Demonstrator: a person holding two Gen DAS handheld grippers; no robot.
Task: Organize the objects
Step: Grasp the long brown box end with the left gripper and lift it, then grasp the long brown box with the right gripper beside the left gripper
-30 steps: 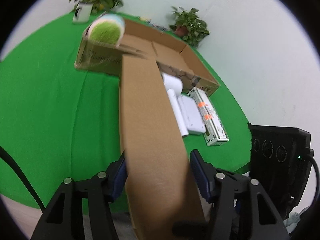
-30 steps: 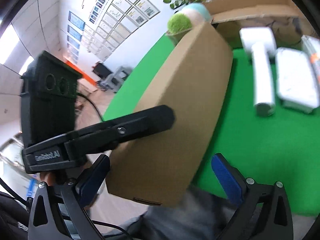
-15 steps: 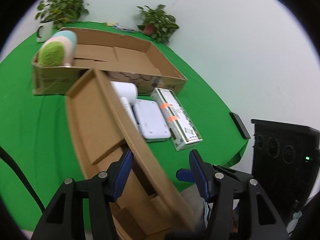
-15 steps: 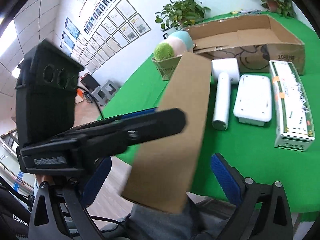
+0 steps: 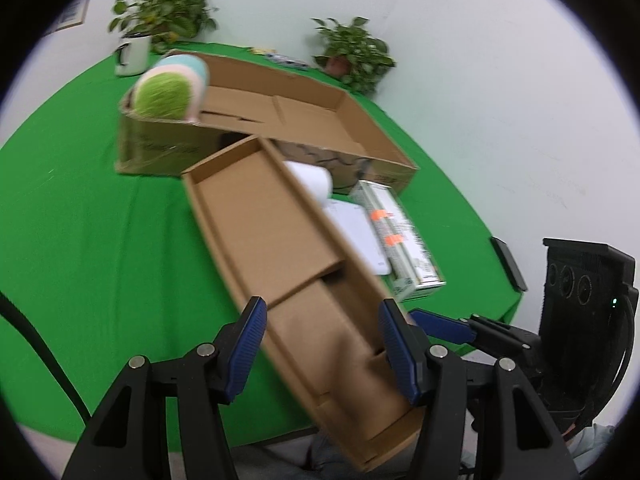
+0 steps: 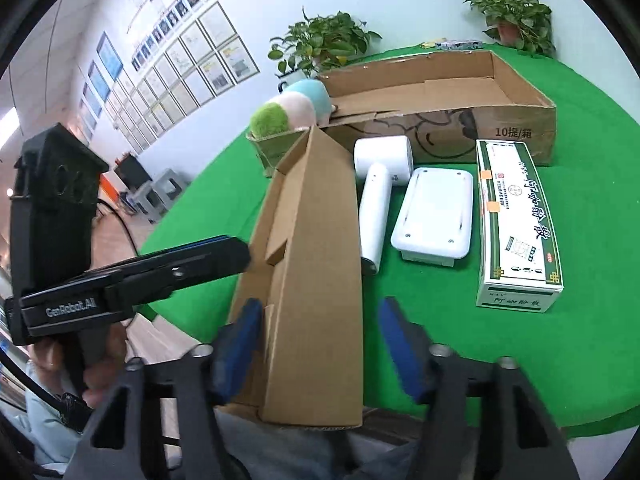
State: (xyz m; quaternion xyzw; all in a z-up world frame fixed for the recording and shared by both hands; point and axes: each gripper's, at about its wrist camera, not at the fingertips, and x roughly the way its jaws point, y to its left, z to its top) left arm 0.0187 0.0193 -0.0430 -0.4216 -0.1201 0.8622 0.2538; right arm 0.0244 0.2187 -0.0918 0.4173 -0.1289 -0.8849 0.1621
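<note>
So far only the plush toy (image 6: 292,110) is sitting in the large cardboard box (image 6: 520,92), while both half-open grippers, left (image 5: 322,344) and right (image 6: 316,344), are straddling the narrow empty carton (image 5: 280,248) over the table's near edge, grip uncertain.

Left gripper (image 5: 322,344): black angular frame, ribbed blue pads (image 5: 248,344) on the fingers, silver screws at the joints. Right gripper (image 6: 320,344) matches it. White "GenRobot.AI" lettering on the left handle, a bare-skinned hand (image 6: 96,368) wrapped around it, pale blue sleeve (image 6: 44,432).
</note>
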